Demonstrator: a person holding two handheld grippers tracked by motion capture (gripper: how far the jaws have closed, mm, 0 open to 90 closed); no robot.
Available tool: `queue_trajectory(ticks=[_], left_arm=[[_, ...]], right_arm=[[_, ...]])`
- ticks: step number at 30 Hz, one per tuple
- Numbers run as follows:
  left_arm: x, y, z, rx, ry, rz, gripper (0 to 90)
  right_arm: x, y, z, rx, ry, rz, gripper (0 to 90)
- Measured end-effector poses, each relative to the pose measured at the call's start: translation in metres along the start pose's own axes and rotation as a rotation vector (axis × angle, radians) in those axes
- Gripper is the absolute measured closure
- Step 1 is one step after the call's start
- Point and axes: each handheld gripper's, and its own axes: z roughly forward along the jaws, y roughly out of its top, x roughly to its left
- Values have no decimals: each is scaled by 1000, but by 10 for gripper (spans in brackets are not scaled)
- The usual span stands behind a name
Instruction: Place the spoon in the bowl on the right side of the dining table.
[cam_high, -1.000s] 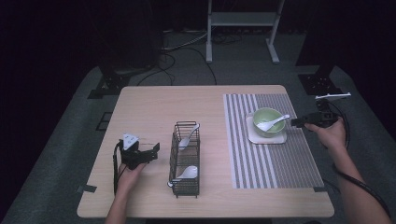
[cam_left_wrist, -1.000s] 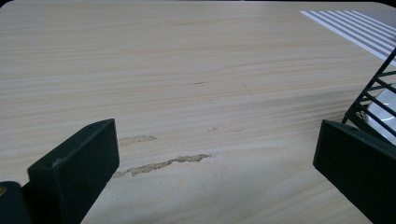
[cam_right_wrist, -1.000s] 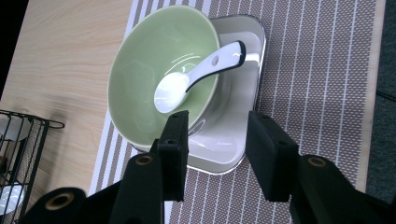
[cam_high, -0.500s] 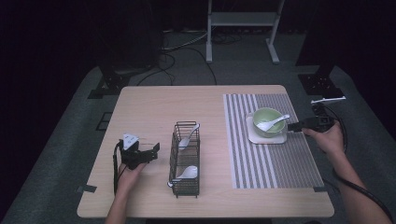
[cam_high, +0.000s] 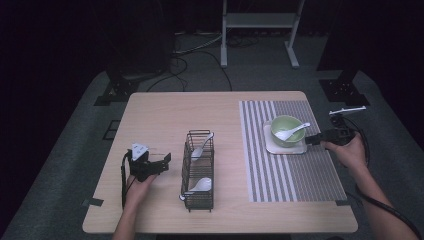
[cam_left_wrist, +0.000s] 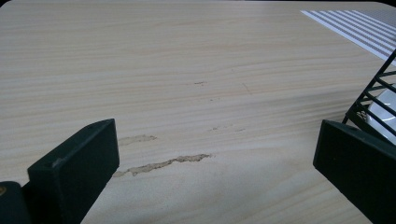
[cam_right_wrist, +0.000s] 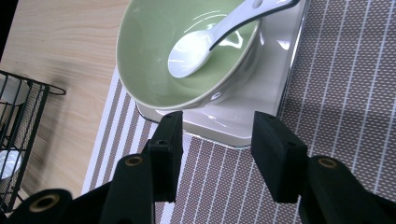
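Black right gripper (cam_high: 311, 139) part-open beside green bowl (cam_high: 286, 131); left gripper (cam_high: 166, 161) wide, low over table (cam_high: 165, 115).

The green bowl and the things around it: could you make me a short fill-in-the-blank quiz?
1. In the green bowl lies a white ____.
2. The bowl stands on a square white ____.
3. The wire basket holds ____ spoons.
4. The right gripper has its jaws ____.

Missing words: spoon; plate; two; open

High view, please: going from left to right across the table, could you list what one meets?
Left tongs → black wire rack holding two white spoons → striped placemat → green bowl with spoon on white tray → right tongs.
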Motion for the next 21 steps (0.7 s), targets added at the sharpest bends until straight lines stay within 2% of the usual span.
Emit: queue_trajectory(ticks=[21], left_arm=[[0,0,0,1,0,4,0]], right_arm=[[18,-9,7,32,-8,-55,425]])
